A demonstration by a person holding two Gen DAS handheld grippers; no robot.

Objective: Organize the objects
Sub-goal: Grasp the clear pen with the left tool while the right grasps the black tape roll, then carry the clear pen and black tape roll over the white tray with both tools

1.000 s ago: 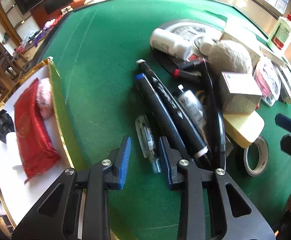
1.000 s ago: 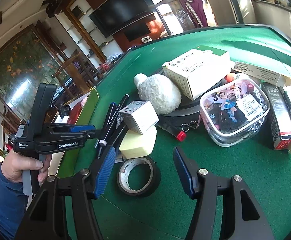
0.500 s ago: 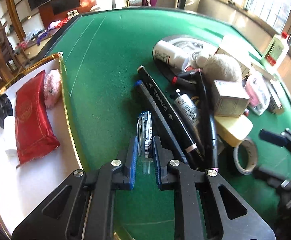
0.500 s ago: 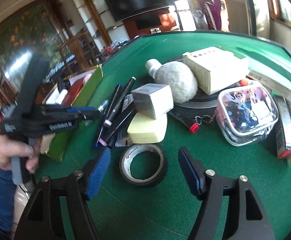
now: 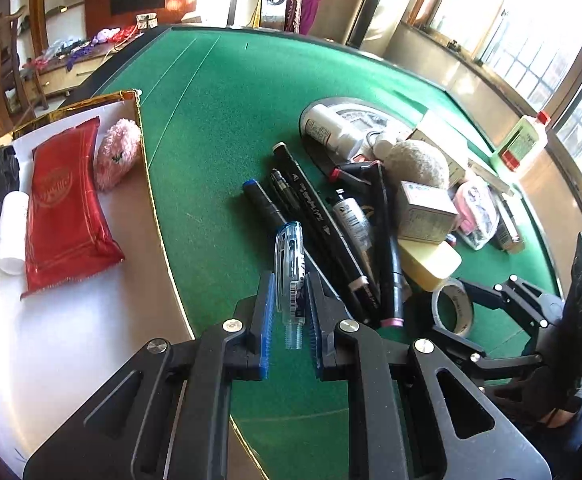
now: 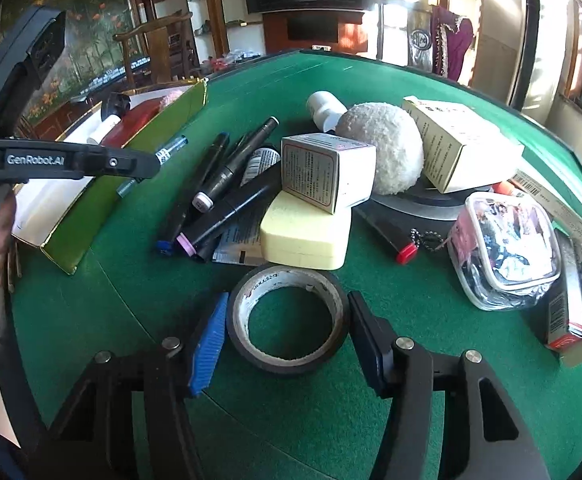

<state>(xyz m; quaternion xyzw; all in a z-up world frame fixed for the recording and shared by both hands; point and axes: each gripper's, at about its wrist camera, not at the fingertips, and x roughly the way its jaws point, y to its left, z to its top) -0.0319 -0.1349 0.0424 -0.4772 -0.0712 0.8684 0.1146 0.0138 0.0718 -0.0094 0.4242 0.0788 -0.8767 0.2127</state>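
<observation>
Lettering "GenRobot.AI" is legible on the left tongs (image 6: 147, 166), which are clenched on a clear blue pen (image 5: 289, 276) above the green worktop (image 5: 219, 120). Right tongs (image 6: 287, 336) are closing around the black tape roll (image 6: 289, 316) lying on the worktop, pads not yet pressing it.

Your left wrist camera sits just behind the left gripper (image 5: 289, 312), looking steeply down and forward along its fingers, close over the green table (image 5: 219, 120). It takes in the white box (image 5: 71, 340) at frame left and the clutter pile at right. Your right wrist camera rides behind the right gripper (image 6: 287, 332), tilted down too, very near the tape roll (image 6: 289, 316). Both views share the markers (image 5: 323, 220), yellow sponge (image 6: 305, 236), tape roll and small carton (image 5: 425, 212). Each camera catches the other gripper at its frame edge.
</observation>
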